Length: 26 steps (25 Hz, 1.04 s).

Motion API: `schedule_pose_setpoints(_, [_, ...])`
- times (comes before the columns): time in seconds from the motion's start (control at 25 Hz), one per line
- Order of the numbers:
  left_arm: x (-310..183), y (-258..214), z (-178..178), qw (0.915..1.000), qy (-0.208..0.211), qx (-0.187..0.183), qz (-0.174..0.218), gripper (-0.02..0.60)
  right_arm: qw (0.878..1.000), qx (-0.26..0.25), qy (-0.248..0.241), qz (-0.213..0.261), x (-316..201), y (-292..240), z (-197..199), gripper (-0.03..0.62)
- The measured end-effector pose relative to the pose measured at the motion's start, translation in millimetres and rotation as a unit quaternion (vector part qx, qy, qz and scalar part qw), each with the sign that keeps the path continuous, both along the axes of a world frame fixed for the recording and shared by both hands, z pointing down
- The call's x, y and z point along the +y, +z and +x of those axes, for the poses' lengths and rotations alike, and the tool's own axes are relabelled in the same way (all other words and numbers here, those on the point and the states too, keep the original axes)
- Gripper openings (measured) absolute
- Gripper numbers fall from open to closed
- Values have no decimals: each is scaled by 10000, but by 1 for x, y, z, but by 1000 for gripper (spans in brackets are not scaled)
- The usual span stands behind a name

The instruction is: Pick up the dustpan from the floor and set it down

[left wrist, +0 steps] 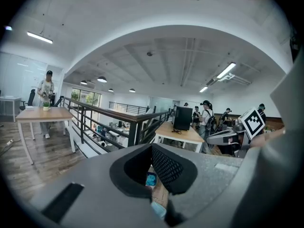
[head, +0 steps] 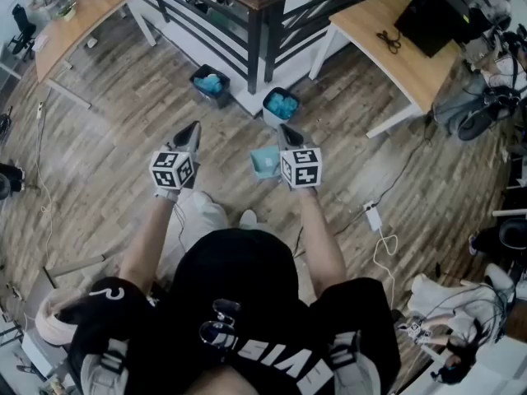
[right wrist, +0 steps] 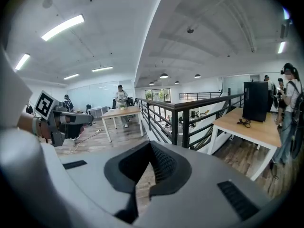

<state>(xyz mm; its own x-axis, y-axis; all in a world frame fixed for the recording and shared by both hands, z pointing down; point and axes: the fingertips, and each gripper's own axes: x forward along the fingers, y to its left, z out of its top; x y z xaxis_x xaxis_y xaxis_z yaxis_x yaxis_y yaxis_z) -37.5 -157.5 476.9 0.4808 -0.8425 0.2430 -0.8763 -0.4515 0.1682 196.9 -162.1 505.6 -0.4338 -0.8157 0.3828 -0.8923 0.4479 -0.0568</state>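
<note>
In the head view a pale teal dustpan [head: 265,161] lies on the wood floor, just left of my right gripper's marker cube [head: 300,168]. My right gripper [head: 285,132] hangs above the floor with its jaws together and nothing between them; no part of it touches the dustpan. My left gripper [head: 191,130] is held level with it to the left, well apart from the dustpan, jaws also together and empty. In the left gripper view [left wrist: 152,148] a sliver of teal, the dustpan [left wrist: 159,208], shows below the jaws. The right gripper view [right wrist: 151,145] shows only floor under the jaws.
Two dark bins with blue contents [head: 211,83] [head: 282,105] stand by a black railing [head: 257,23]. Wooden desks [head: 394,44] [head: 74,19] flank it. A white power adapter and cable [head: 373,217] lie on the floor at right. People stand at the far desks [left wrist: 46,91].
</note>
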Motion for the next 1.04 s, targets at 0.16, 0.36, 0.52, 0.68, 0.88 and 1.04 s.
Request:
schedule_pose_setpoints(0.16, [-2, -2, 1, 10000, 24, -11, 0, -3, 10000, 2, -5, -37, -1, 1, 0, -5])
schedule_pose_setpoints(0.36, [-2, -3, 2, 10000, 45, -34, 12, -3, 10000, 28, -11, -20, 0, 3, 1, -5])
schedule_pose_setpoints(0.52, [-3, -4, 1, 10000, 60, -42, 28, -3, 10000, 21, 6, -77, 2, 6, -1, -5])
schedule_pose_setpoints(0.68, [-6, -1, 3, 10000, 42, -44, -12, -3, 10000, 60, -11, -72, -2, 9, 0, -5])
schedule_pose_setpoints(0.88, [-10, -1, 5, 10000, 35, -26, -47, -3, 9999, 68, -23, -119, -6, 10, 2, -5])
schedule_pose_setpoints(1.04, [-9, -6, 10, 9998, 49, 168, -71, -3, 9999, 96, 18, -114, -4, 9, 8, -5])
